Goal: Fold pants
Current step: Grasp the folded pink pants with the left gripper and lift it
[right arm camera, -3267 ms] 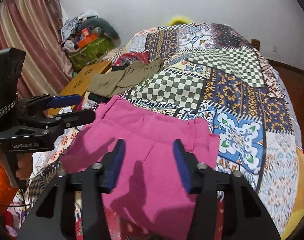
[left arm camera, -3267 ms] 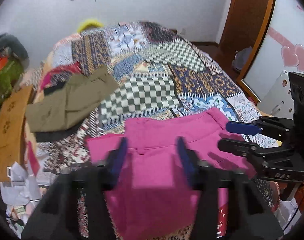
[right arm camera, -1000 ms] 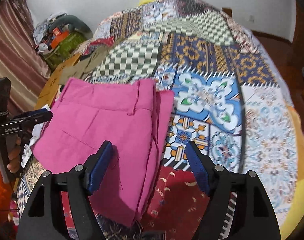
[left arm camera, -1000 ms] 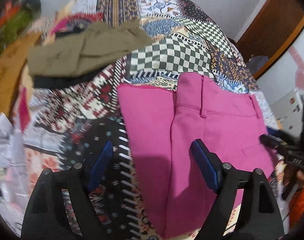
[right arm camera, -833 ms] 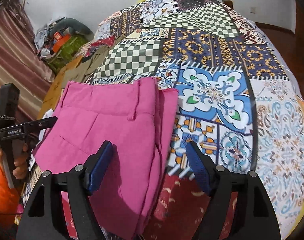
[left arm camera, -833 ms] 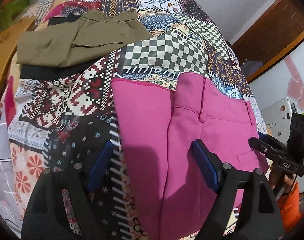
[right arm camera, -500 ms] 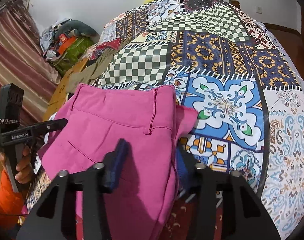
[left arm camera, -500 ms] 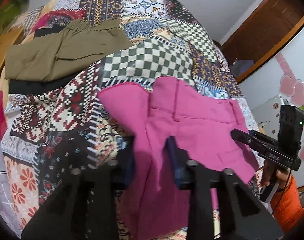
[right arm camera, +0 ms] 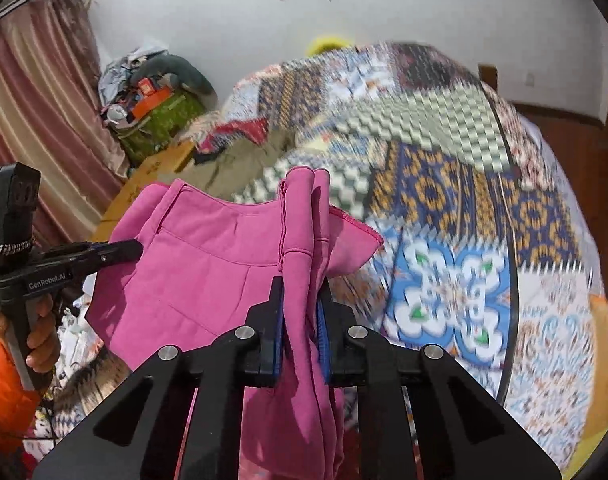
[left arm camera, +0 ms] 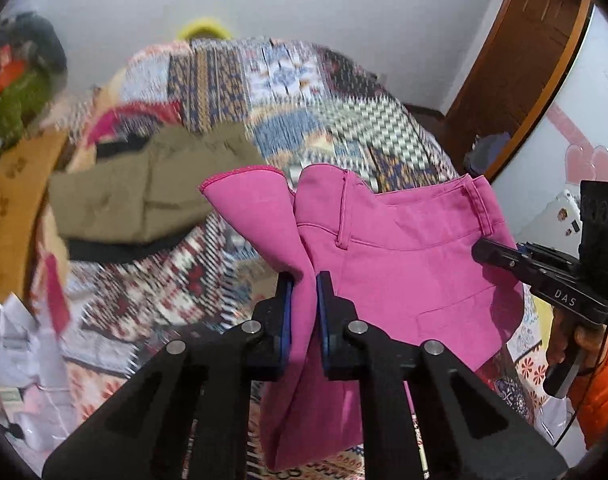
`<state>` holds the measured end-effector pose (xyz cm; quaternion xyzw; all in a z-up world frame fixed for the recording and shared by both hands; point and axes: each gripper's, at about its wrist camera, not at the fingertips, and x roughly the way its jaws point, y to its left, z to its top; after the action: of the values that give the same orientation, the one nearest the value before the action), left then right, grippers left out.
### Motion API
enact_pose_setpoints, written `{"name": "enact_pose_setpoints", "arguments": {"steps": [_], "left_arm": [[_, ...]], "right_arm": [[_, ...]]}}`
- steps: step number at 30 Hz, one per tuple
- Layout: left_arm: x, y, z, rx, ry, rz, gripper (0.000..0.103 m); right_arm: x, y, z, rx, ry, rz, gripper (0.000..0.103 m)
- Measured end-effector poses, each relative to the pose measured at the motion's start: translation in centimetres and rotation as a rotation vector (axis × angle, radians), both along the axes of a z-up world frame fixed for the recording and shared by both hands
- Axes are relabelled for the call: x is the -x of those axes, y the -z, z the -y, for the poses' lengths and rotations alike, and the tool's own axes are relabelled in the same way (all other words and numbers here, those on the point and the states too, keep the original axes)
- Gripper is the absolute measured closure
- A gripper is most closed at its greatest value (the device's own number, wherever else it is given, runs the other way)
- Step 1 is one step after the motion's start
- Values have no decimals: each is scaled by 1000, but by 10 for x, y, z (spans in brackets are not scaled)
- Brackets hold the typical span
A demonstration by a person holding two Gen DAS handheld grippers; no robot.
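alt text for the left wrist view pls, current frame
The left claw is shut on a bunched edge of the pink pants, lifted above a patchwork quilt. The right claw grips their other side; olive pants lie behind.

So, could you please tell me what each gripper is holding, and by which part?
Both hold the pink cotton pants: left gripper pinches their left side edge below the waistband, right gripper their right side edge.
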<state>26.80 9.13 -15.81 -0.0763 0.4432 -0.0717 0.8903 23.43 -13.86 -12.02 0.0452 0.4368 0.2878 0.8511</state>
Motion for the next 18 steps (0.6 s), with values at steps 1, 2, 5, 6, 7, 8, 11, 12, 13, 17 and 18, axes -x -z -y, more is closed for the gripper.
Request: {"name": "enact_pose_setpoints", "arguments": {"steps": [1,2,5,6,7,8,11,12,13,17,18], "left_arm": [[0,-6,-4,-5,-6,14,92],[0,-14,-8,-11,-12,31,92],[-2,-35,-22,-35,-33,88,92],[-2,-40,-27,-40,-40,101,92],[-3,-46,-32,-46,-48,113,92],[-5,-51,-37,-53,-57,127,92],[-11,-62,-55,-65,-84,156,92],[-15,-65,-63,-65,-95,165,92],[-18,-66,-68,-65,-101,168,92],[-33,-67,-97,-76,-136,173,92],[-36,-66,-102,-78,-142,171,92]], "right_arm": [[-3,-6,-4,0,-4,17,91],[-4,-11,-7,0,-8,32,91],[-12,-29,-23,-8,-19,80,91],[-16,-37,-30,-13,-26,98,91],[-19,-42,-36,-15,-29,112,91],[-20,-46,-40,-17,-32,122,91],[-33,-59,-59,-24,-46,153,91],[-36,-62,-66,-26,-51,164,91],[-41,-65,-73,-28,-56,175,91],[-56,-69,-96,-30,-70,199,91],[-62,-68,-106,-29,-77,202,91]]}}
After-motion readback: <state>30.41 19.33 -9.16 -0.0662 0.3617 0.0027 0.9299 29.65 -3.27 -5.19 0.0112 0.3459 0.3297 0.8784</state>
